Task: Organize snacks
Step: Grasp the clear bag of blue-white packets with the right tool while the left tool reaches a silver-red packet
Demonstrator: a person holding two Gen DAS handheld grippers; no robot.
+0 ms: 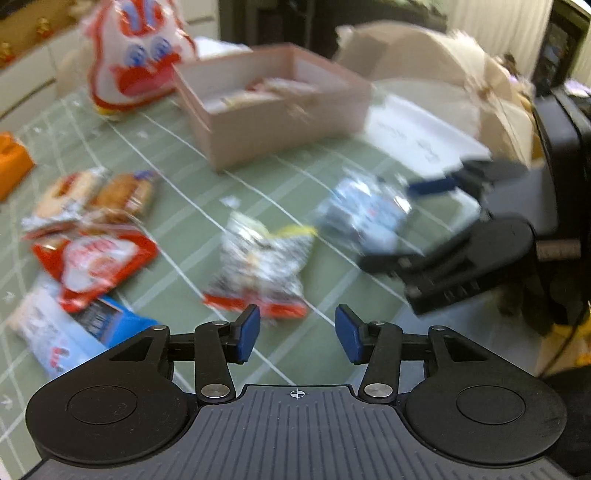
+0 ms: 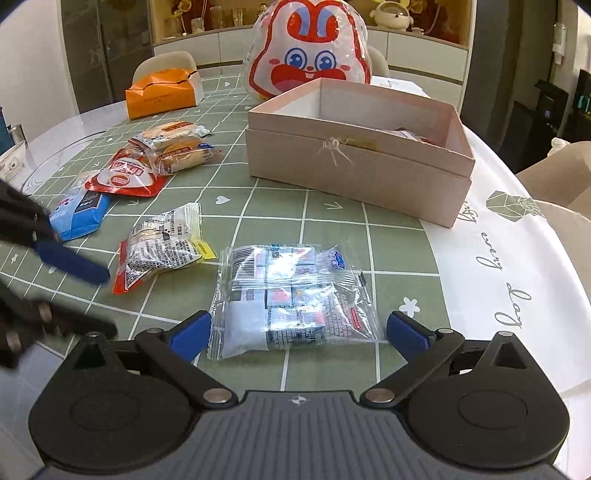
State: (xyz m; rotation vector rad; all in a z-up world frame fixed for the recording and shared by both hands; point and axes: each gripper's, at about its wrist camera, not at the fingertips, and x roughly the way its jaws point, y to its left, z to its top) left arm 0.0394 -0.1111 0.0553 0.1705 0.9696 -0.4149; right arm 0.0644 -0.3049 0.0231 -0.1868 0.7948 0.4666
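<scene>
The right gripper (image 2: 297, 332) is held wide apart, its blue pads flanking but not pressing a clear bag of small blue-wrapped sweets (image 2: 291, 299) lying flat on the green checked tablecloth (image 2: 332, 236). The left gripper (image 1: 297, 334) is seen partly spread and empty, just short of a black-printed snack packet with a red end (image 1: 262, 266). Behind both, an open pink box (image 2: 354, 166) is set, wrapped snacks inside.

Green check cloth (image 2: 332, 229), chair (image 2: 166, 62), cabinet w/ ornaments (image 2: 406, 22).
</scene>
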